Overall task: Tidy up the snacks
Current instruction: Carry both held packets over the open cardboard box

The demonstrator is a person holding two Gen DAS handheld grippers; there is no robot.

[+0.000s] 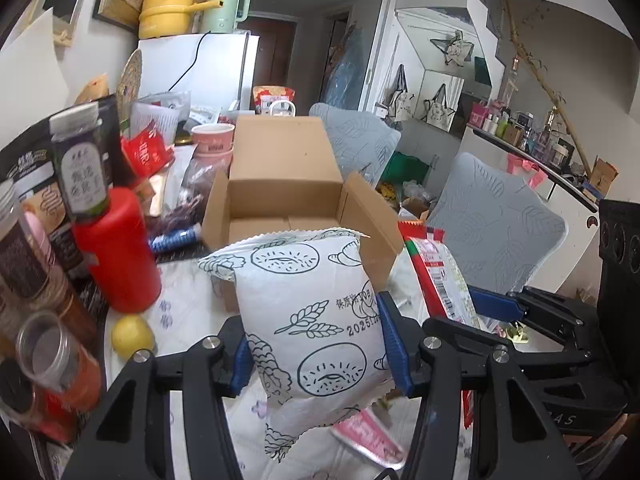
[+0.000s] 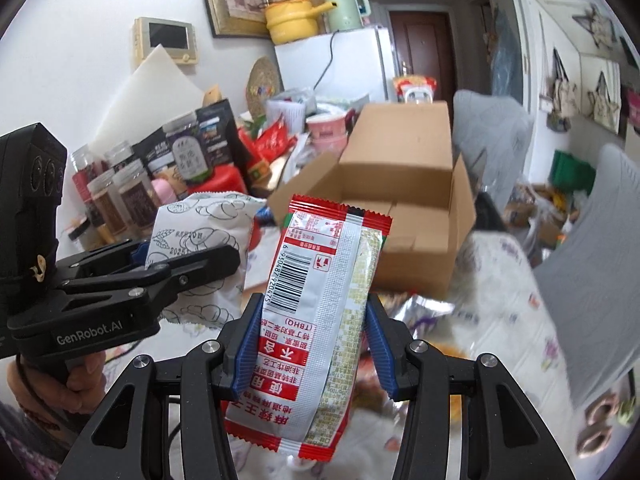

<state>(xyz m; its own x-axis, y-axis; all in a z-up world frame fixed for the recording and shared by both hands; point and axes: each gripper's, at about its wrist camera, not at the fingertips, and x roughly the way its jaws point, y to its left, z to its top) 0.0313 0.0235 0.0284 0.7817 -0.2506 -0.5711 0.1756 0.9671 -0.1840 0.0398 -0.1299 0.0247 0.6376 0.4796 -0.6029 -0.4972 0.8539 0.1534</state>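
The left hand-held gripper (image 1: 320,344) is clamped on a white doodle-printed snack bag (image 1: 308,320) at frame centre. The right hand-held gripper (image 2: 310,344) is clamped on a red-and-white packet (image 2: 320,320), below the open cardboard box (image 2: 400,184).

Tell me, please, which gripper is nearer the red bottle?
Left. The left gripper is just right of the red bottle; the right gripper sits farther right.
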